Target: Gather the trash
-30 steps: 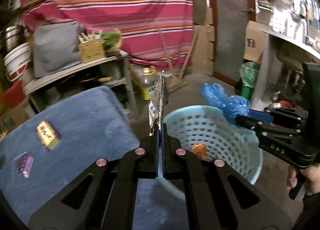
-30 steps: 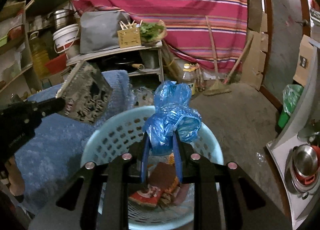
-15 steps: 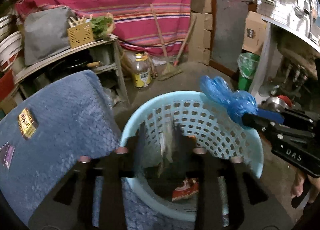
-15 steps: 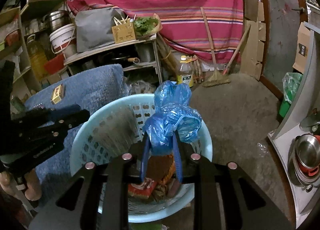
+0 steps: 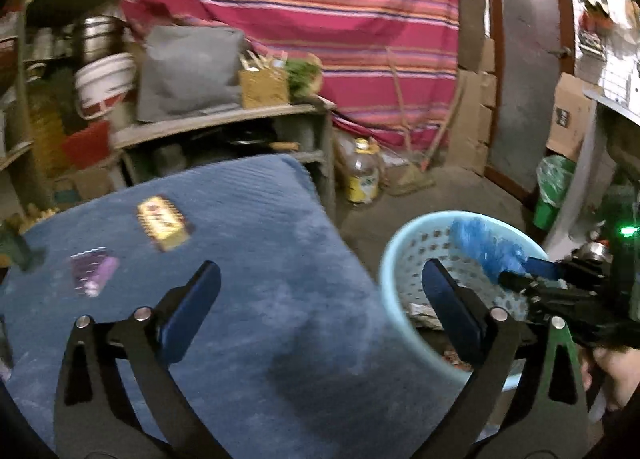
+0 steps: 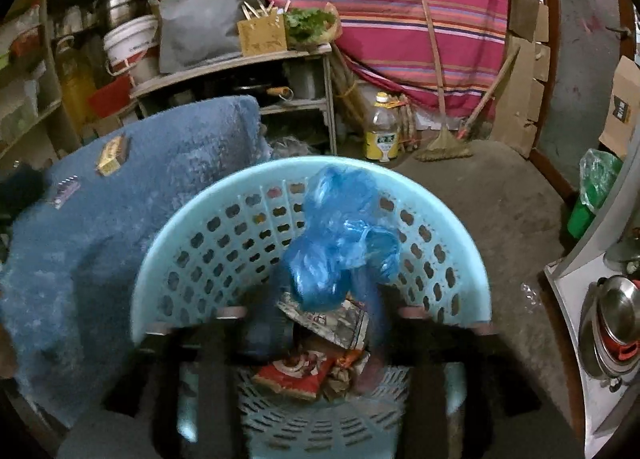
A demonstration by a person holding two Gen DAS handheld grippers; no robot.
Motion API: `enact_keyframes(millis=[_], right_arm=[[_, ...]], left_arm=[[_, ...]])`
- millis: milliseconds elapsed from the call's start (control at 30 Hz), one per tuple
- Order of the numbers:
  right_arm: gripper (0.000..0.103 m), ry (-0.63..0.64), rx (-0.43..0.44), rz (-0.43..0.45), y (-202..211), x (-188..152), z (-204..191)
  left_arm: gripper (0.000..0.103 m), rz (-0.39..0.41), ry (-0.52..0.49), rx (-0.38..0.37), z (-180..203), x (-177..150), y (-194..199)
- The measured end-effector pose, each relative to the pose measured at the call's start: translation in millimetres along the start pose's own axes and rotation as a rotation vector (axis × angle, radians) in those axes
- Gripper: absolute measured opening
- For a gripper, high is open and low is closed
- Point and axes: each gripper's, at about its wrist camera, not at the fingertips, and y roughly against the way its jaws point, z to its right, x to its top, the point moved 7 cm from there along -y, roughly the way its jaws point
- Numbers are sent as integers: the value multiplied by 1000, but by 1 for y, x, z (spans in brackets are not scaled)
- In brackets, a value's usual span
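Opening wide over the blue-carpeted worktop (image 5: 280, 279), left gripper (image 5: 320, 291) is holding nothing — gold wrapper (image 5: 162, 223) and purple wrapper (image 5: 94, 271) lying ahead. Right gripper (image 6: 324, 311) is opening too, blurred, blue plastic bag (image 6: 336, 243) between its fingers inside the light-blue basket (image 6: 180, 243), above snack wrappers (image 6: 316, 359).

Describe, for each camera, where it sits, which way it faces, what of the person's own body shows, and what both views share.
Left wrist: sits on the left gripper, facing down over the blue cloth; jaws opening, empty; a hand holding the right gripper shows at right.
Right wrist: sits on the right gripper, facing down into the basket; jaws opening around the blue bag; no body clearly visible.
Shared: basket, blue bag, blue cloth, striped curtain.
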Motion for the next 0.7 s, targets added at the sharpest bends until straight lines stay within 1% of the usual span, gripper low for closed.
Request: enact_keyframes(millis=[33,100,133,167,267,367,500,600,700], right_arm=[[71,-1,-13,-5,-3,-2,0],[72,1,-33,-26,-10,-7,-2],[79,-1,-40,-32,-11,-9,-2],[82,-6,-48,-31,-10,-11,-3],[91,-17,-62,11,5,-10,-8],[97,-19,-74,68,30,-3,-21],[98,-8,-67,165,72,10,-55],[98,24,-46,235,102,14,-94],[98,48,-9,279,122,13,-134]], left_arm=[[97,12,5,23,-10,-1,9],[98,35,18,67,-29,-3,25],[98,43,23,77,-35,-5,31],[98,54,27,85,-42,-7,38],[98,78,47,110,-64,-15,60],[98,80,50,108,-82,-24,75],[98,86,40,110,-100,-37,97],[98,95,68,103,-117,-49,115],[98,88,112,97,-142,-66,132]])
